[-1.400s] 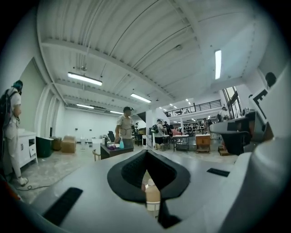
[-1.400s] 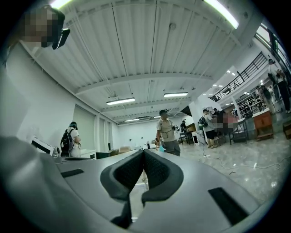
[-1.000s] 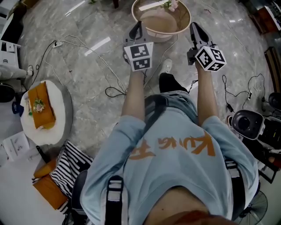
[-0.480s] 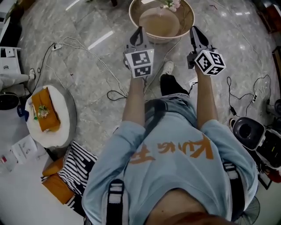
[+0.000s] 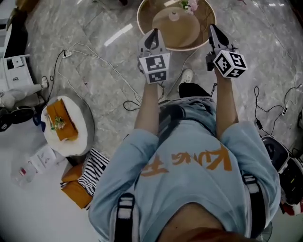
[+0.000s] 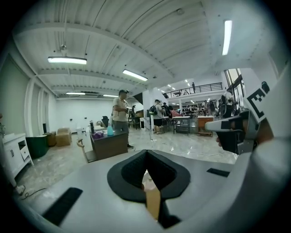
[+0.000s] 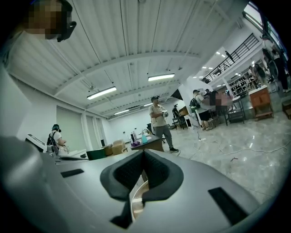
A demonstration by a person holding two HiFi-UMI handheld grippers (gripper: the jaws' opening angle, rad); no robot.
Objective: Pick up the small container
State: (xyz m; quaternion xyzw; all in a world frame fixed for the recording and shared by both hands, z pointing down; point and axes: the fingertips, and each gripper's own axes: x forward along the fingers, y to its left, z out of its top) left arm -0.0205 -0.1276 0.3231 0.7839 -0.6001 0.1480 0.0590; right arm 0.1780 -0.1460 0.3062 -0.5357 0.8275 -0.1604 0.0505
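Far left there's a round white stand (image 5: 80, 142) with an orange cloth (image 5: 64, 124) on top. A striped bag (image 5: 92, 171) sits on the floor right beside it. White cables (image 5: 102, 64) wander across the marble floor (image 5: 109, 104).

Next comes the left gripper (image 5: 152, 32), held out in front of the person in the light blue t-shirt (image 5: 189, 170). Its own view shows the black pads (image 6: 129, 170) pressed together with nothing between them, so it's clenched and empty. From the head view its tip lines up with the near rim of the round wooden table (image 5: 144, 26).

The small container (image 5: 174, 16) is a little pale thing sitting on that table toward the far side. It's near some pink flowers (image 5: 188, 4) and well apart from both grippers.

The right gripper (image 5: 211, 27) points at the table's near right rim. Same story there: pads (image 7: 161, 175) closed tight on nothing.

Both gripper views look out over a big hall, where someone (image 7: 160, 120) is standing by a desk (image 7: 148, 143). Over on the right edge of the head view there's a black device (image 5: 274, 150) on the floor.
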